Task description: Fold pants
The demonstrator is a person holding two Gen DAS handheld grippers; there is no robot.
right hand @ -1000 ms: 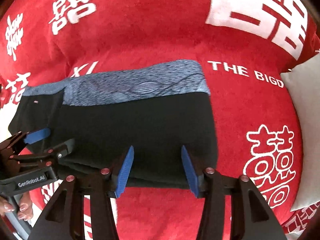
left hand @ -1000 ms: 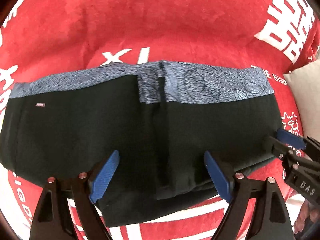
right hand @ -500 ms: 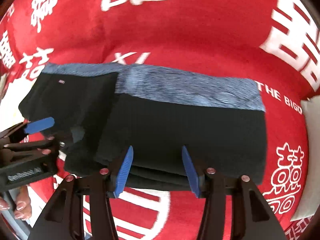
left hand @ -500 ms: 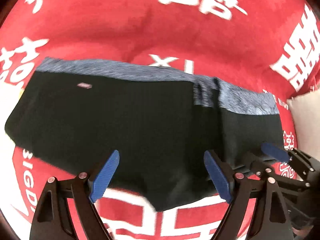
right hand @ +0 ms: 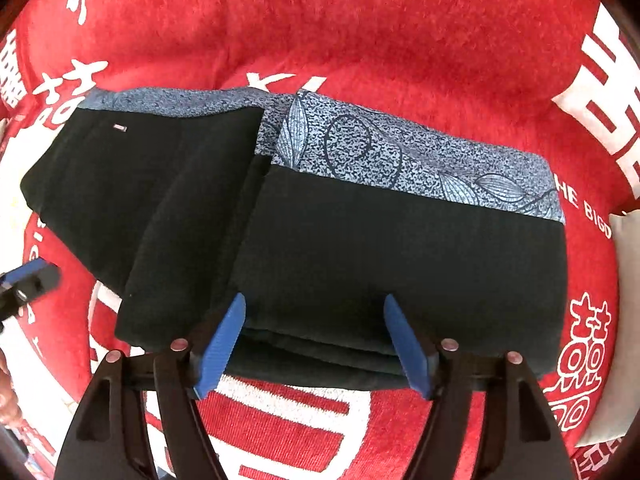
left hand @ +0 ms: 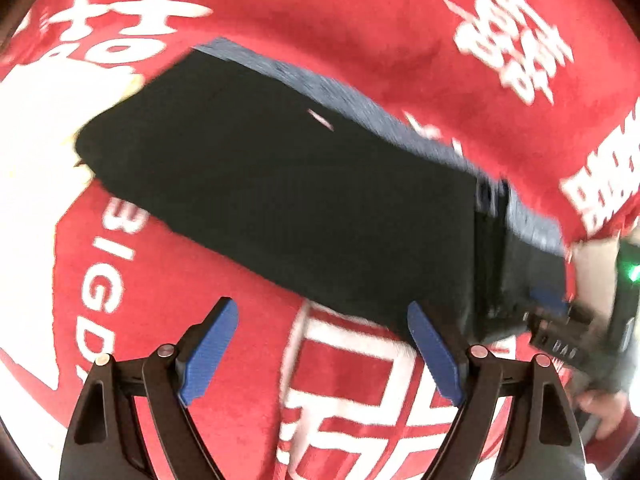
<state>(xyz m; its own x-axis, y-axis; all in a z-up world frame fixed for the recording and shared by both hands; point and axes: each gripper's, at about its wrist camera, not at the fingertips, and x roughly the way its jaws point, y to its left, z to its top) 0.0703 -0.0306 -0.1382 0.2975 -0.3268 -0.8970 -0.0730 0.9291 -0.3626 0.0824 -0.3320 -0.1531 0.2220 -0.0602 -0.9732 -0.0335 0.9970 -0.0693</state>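
Pants [right hand: 360, 264], black with a blue-grey patterned waistband [right hand: 420, 160], folded over on a red blanket [right hand: 360, 40], right part lying on top of the left in about 2 or 3 layers, stacked edges showing nearest the right wrist camera. Right tongs [right hand: 316, 344] hovering over that near edge, jaws opening, blue pads standing over the fabric on either side without pressing on it. Left tongs [left hand: 324, 352] spread wide and empty, off the cloth over bare blanket in the blurred left view, the pants' near edge just beside the right-hand pad.

Risks, as a guess: a pad snagging the top layer on withdrawal and dragging the fold open; a bite that catches only 1 layer, leaving the stack skewed; waistband ends lying offset, so a further fold likely to come out crooked. Soft plush underneath could also let the bundle slide rather than crease.

Writing: large white Chinese-style characters [right hand: 584, 360] across the blanket, plus "HE BIGD" [right hand: 588, 208] at the right and "BIGD" [left hand: 104, 264] in the left view. Small pale tag [right hand: 119, 128] on the black fabric near the waistband, too small to read. Lettering on the other tool's body in the left view blurred, not legible.
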